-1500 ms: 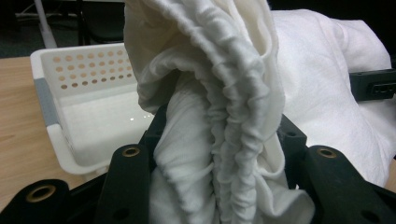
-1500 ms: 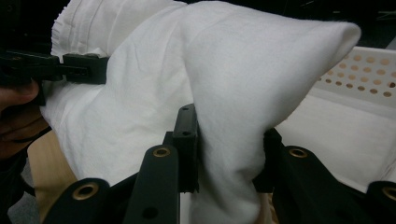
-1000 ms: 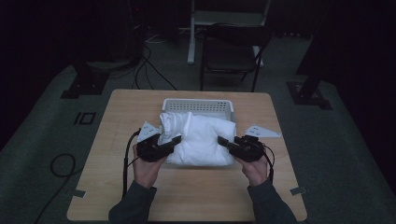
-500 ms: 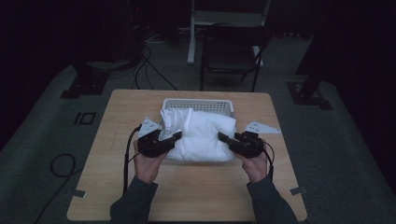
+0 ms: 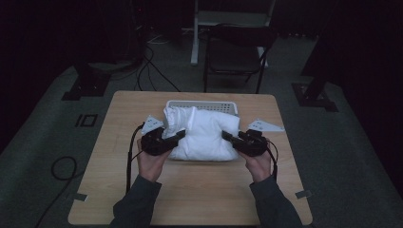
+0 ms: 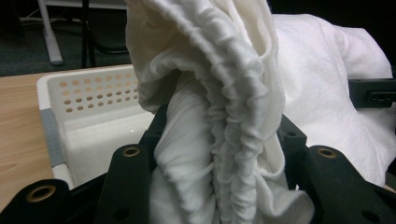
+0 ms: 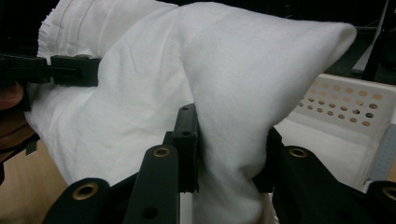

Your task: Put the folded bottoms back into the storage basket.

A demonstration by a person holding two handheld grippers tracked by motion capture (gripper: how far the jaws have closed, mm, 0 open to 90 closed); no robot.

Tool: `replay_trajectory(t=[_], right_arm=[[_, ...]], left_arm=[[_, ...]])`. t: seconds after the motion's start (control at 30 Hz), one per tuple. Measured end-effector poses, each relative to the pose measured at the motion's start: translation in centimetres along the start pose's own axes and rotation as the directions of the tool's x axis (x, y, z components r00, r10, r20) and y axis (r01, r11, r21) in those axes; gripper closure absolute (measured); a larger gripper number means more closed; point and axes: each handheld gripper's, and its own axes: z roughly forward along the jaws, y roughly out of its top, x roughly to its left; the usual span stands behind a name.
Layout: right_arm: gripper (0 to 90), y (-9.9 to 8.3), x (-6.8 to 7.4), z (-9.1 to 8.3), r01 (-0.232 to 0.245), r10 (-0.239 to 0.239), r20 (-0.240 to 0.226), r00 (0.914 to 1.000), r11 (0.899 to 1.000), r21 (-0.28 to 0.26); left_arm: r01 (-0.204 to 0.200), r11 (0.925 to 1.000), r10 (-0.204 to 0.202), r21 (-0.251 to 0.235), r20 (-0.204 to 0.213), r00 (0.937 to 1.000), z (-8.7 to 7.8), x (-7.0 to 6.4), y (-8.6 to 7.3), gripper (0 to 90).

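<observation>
A white folded cloth bundle (image 5: 202,133) hangs between both grippers, over the near edge of a white perforated basket (image 5: 202,103) at the table's far middle. My left gripper (image 5: 177,137) is shut on the cloth's left end, a gathered, ruffled edge (image 6: 229,140) squeezed between its black jaws. On the other side my right gripper (image 5: 227,137) is shut on the cloth's right end (image 7: 229,154), smooth fabric bulging above the jaws. In the right gripper view the left gripper (image 7: 51,70) shows at far left against the cloth.
The wooden table (image 5: 190,190) has bare room in front of the cloth. The basket's holed wall (image 6: 88,93) and inside (image 7: 327,135) lie just behind the cloth. A dark chair (image 5: 235,52) and cables (image 5: 62,166) stand on the floor beyond and beside the table.
Both grippers have carried the cloth a little away from the person, toward the basket, and it sits slightly higher and more bunched.
</observation>
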Motion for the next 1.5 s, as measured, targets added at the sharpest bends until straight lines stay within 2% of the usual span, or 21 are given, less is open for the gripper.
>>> replay_trajectory(t=[0.43,1.5], right_arm=[[70.5,0.8,-0.3,0.5,0.011,-0.011,0.026,0.9996,1.0,-0.004],[70.5,1.8,-1.4,2.3,0.005,-0.006,0.082,0.9966,1.0,0.009]], left_arm=[[0.0,1.0,0.0,-0.004,-0.013,0.9999,0.6,0.2,0.7,53.4],[0.02,0.9998,-0.02,0.005,-0.046,0.9987,2.5,1.3,1.6,53.5]])
